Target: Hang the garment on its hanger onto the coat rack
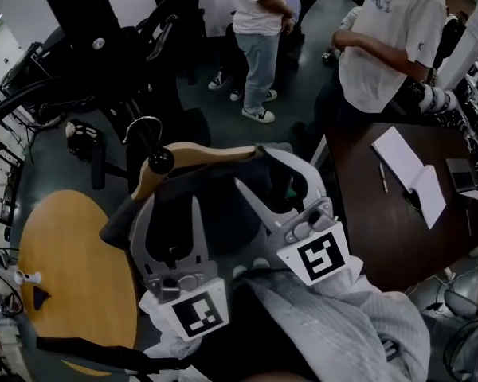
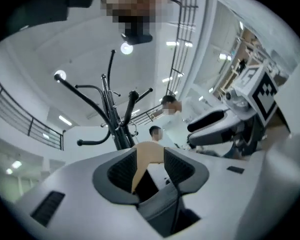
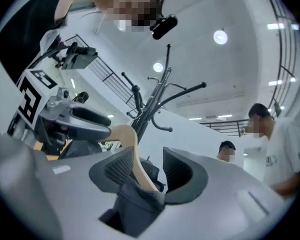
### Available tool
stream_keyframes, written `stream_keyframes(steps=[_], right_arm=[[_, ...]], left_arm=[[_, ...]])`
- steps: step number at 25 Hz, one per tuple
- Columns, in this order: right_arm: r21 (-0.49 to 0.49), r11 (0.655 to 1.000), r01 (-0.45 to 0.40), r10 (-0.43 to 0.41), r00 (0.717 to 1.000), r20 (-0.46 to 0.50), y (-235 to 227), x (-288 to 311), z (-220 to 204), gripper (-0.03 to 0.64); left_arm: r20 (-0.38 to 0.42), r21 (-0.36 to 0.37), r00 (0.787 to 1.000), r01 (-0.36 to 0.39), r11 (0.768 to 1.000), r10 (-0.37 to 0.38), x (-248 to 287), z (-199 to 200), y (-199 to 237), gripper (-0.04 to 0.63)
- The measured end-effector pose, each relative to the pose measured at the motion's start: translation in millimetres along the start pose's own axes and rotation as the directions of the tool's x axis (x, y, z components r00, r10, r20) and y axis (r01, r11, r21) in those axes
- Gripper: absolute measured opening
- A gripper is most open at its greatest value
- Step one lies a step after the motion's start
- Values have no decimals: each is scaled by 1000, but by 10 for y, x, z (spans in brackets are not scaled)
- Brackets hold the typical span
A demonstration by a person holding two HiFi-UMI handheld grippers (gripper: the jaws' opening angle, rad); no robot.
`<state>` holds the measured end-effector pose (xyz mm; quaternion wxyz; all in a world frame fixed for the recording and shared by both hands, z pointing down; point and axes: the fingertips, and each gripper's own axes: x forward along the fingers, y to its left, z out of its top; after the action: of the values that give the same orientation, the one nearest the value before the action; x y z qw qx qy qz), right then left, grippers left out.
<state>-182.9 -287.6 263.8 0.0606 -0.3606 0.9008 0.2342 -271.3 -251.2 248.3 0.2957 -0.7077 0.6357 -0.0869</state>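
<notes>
I read this as the closing stage of the hanging step. In the head view the coat rack (image 1: pixel 103 46) fills the 11 o'clock part of the picture. The wooden hanger (image 1: pixel 211 153) lies across the middle with the dark garment (image 1: pixel 227 213) draped below it. Its metal hook (image 1: pixel 142 124) sits at about 10 o'clock from centre, right at a rack peg that ends in a black ball knob (image 1: pixel 161 161). The hook seems to loop over that peg, but I cannot be sure it is fully seated. The left gripper (image 1: pixel 169 213) is at 7 o'clock from the hanger's middle and the right gripper (image 1: pixel 259 169) at 4 o'clock, one on each shoulder. In the left gripper view the jaws stand wide and released, with the pale wood between them and no pad clamping it. The right gripper view shows the same: the jaws are spread, the hanger arm leans by the inner pad, and a clear gap remains on the other side. So neither gripper is grasping anything, and my judgement is that the rack is carrying the weight. Next I would draw both grippers straight back off the shoulders, level and together, keeping the pads clear of the cloth. A snag could drag the hook off the peg or tip the hanger. I would watch the hook as I withdraw.
</notes>
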Motion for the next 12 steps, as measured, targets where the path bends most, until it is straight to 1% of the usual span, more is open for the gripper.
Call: stream_keyframes(steps=[2, 4, 6, 7, 8, 9, 11, 12], right_arm=[[111, 992, 58, -60, 998, 15, -86, -137, -15, 158], [195, 977, 91, -92, 996, -6, -137, -257, -97, 152], [240, 964, 117, -110, 993, -44, -180, -335, -222, 141], [256, 957, 138, -126, 990, -61, -219, -375, -287, 120], [274, 948, 163, -147, 986, -78, -270, -427, -356, 86], [296, 936, 191, -169, 981, -99, -323, -491, -432, 58], [348, 907, 238, -204, 970, -132, -419, -616, -562, 16], [372, 893, 253, -215, 966, -142, -452, -665, -606, 3]], left_arm=[[16, -107, 996, 90, 990, -89, 60, 28, -265, 169], [36, -171, 986, 170, 971, -166, 136, 46, -534, 169], [64, -226, 977, 211, 951, -201, 210, 68, -731, 167], [71, -255, 974, 226, 940, -215, 247, 72, -819, 167], [74, -286, 970, 243, 927, -231, 283, 70, -909, 164], [73, -316, 966, 260, 912, -250, 316, 63, -999, 142], [64, -369, 956, 289, 884, -285, 376, 31, -1163, 58], [55, -392, 952, 297, 870, -300, 402, 2, -1231, 38]])
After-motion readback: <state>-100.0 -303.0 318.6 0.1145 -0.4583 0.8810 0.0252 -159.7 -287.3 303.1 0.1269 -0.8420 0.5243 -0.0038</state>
